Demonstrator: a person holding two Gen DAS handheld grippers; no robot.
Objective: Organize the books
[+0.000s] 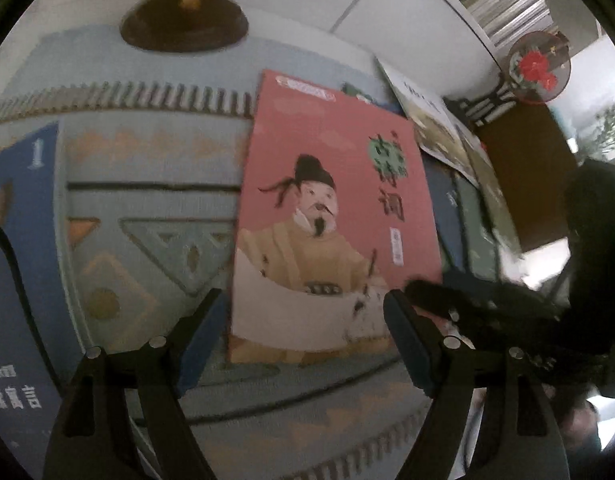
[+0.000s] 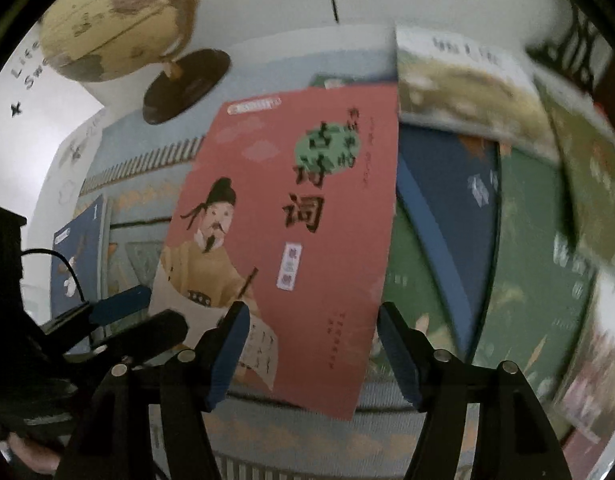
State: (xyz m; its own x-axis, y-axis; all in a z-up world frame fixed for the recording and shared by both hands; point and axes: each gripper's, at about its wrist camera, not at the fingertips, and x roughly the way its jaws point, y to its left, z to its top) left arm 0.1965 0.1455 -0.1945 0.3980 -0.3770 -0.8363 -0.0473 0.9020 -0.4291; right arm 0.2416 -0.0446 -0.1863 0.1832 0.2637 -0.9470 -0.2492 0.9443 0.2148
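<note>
Patterned blue cloth [image 1: 147, 184]; pink book [image 1: 331, 216], robed-scholar cover.

Pink book [image 1: 331, 184] — scholar in tan robe; pale-blue mat [image 1: 147, 184] — orange geometric pattern.

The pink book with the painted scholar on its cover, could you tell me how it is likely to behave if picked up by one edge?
The pink book looks thin and soft-covered, so it would probably sag or bend. It lies partly over other books, so pushing it may shift those too. On the woven mat it should slide slowly, not skid.
</note>
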